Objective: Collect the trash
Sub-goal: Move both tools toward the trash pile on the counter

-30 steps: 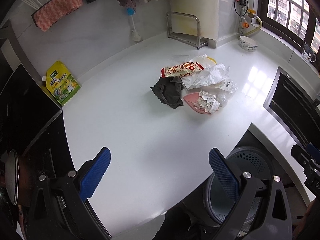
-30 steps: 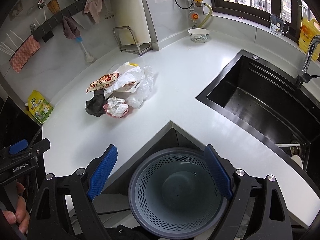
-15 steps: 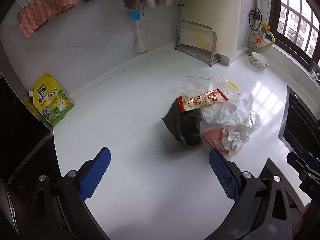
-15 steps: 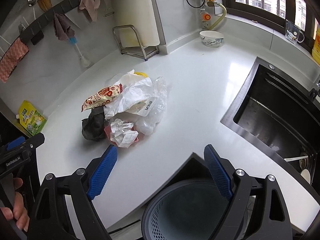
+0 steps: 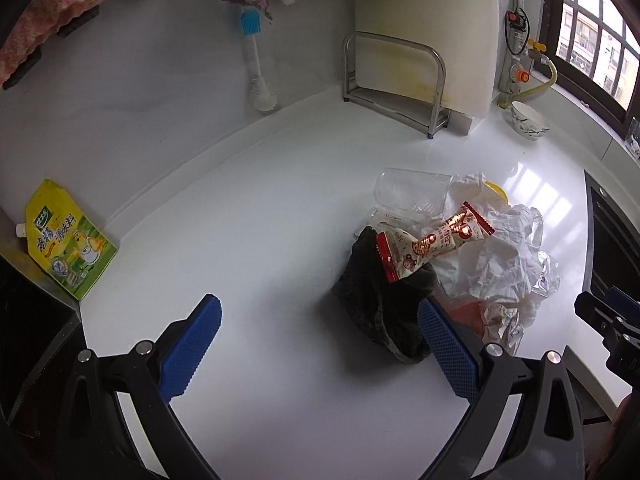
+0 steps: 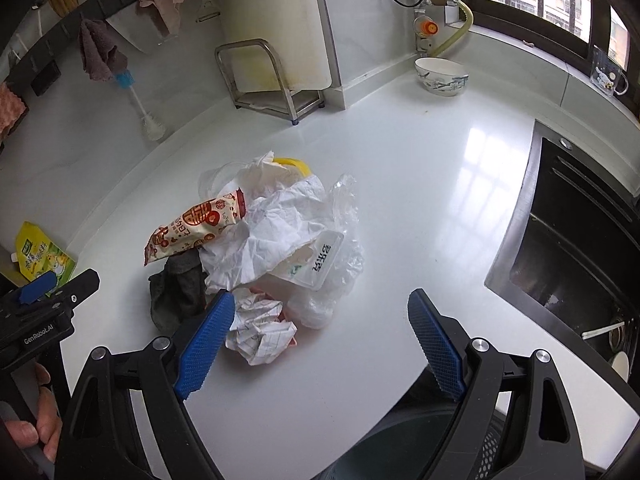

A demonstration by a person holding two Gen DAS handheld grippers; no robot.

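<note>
The trash pile (image 6: 264, 248) lies in the middle of the white counter (image 6: 420, 184): a red snack wrapper (image 5: 434, 242) on top of a dark cloth (image 5: 380, 300), with crumpled paper (image 6: 260, 326) and clear plastic beside them. The left gripper (image 5: 318, 350) and right gripper (image 6: 320, 336) both hover wide apart and empty near the pile. The sink (image 6: 580, 240) lies to the right.

place: you're in a home kitchen | surface: white countertop (image 6: 420, 184) wrapping a corner | fixtures: black sink (image 6: 580, 248) set into it, gas valve with yellow hose (image 6: 452, 20) by the window | wall: rail hung with cloths (image 6: 100, 52), bottle brush (image 5: 258, 76) | extras: patterned bowl (image 6: 440, 76), steel rack (image 5: 396, 84), seasoning pouch (image 5: 66, 240)
</note>
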